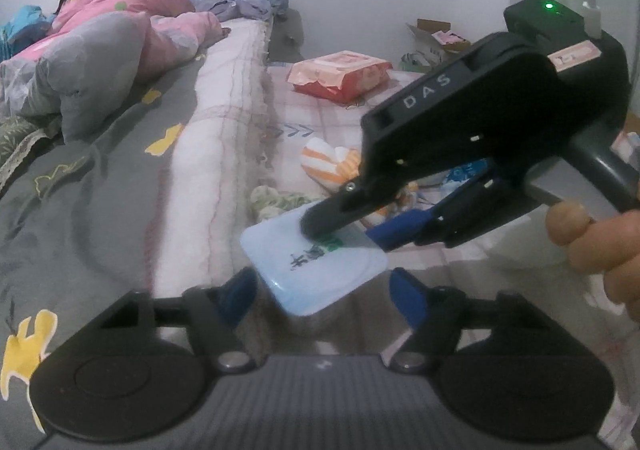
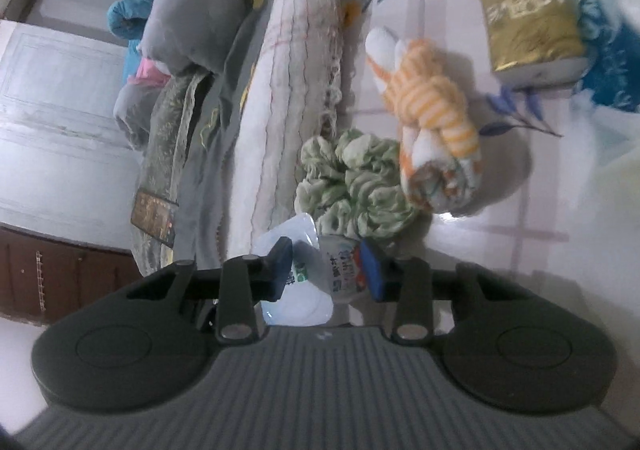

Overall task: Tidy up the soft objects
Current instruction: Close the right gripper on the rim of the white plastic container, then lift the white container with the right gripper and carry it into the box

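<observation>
A light-blue soft tissue pack (image 1: pixel 320 270) hangs tilted just above the bed. In the left wrist view it sits between the blue pads of my left gripper (image 1: pixel 324 294), which touch its two side edges. My right gripper (image 1: pixel 352 234) reaches in from the right, held by a hand (image 1: pixel 600 246), and clamps the pack's far end. In the right wrist view the pack (image 2: pixel 308 278) is crumpled between the pads of my right gripper (image 2: pixel 326 270). Beyond it on the sheet lie a green ruffled cloth (image 2: pixel 352 182) and an orange-striped rolled towel (image 2: pixel 432 122).
A person in pink (image 1: pixel 132 10) lies on the bed behind a grey pillow (image 1: pixel 92 66). A red wipes pack (image 1: pixel 340 74) sits farther back on the checked sheet. A gold tissue pack (image 2: pixel 528 10) and a blue floral item (image 2: pixel 608 62) lie past the towel.
</observation>
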